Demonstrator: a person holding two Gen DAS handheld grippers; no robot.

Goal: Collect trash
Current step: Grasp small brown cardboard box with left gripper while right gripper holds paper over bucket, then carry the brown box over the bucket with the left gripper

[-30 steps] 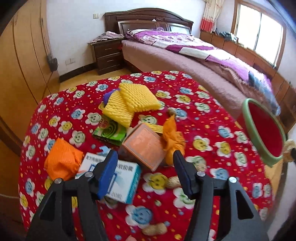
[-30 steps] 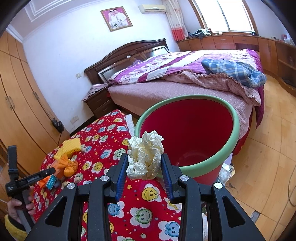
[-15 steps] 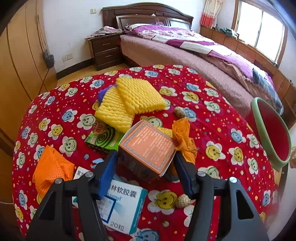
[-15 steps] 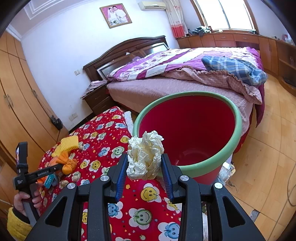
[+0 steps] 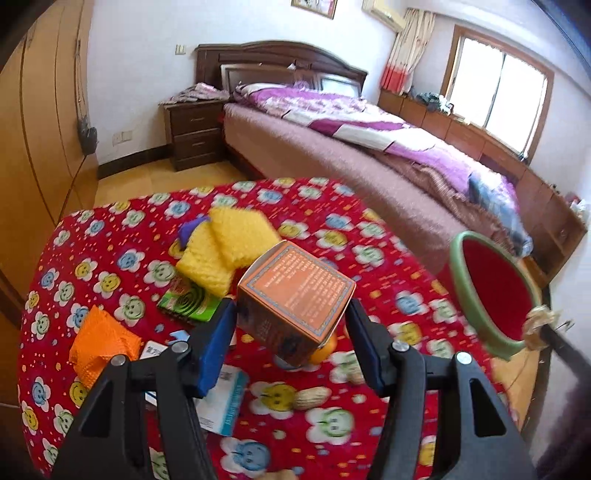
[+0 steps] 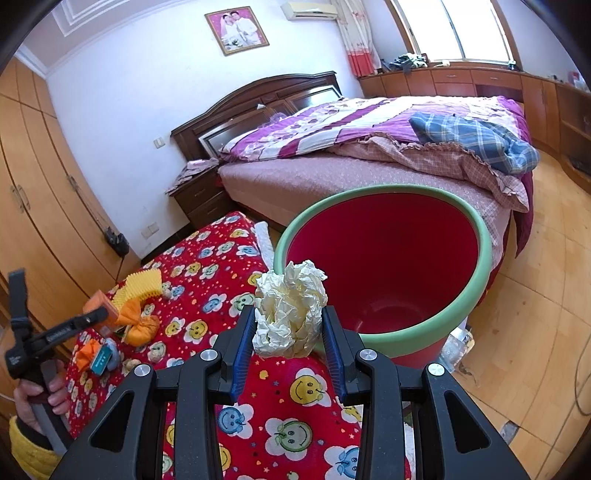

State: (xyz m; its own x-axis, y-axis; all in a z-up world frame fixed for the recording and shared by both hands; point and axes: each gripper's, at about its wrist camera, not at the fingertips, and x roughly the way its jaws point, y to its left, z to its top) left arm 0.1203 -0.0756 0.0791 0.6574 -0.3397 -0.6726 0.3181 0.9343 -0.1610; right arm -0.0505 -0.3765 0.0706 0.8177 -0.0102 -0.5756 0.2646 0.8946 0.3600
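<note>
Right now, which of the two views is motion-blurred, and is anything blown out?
Left wrist view: tablecloth and peanut smeared, orange box sharper, window overexposed. Right wrist view: sharp throughout, crumpled paper crisp, window glaring.

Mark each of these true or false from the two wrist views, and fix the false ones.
1. The left gripper grips an orange box. True.
2. The right gripper is empty. False: it pinches a crumpled paper ball.
3. The red bin has a green rim. True.
4. The paper ball already lies inside the bin. False: it sits between the right gripper's jaws, short of the rim.
5. Yellow foam nets lie on the flowered tablecloth. True.
</note>
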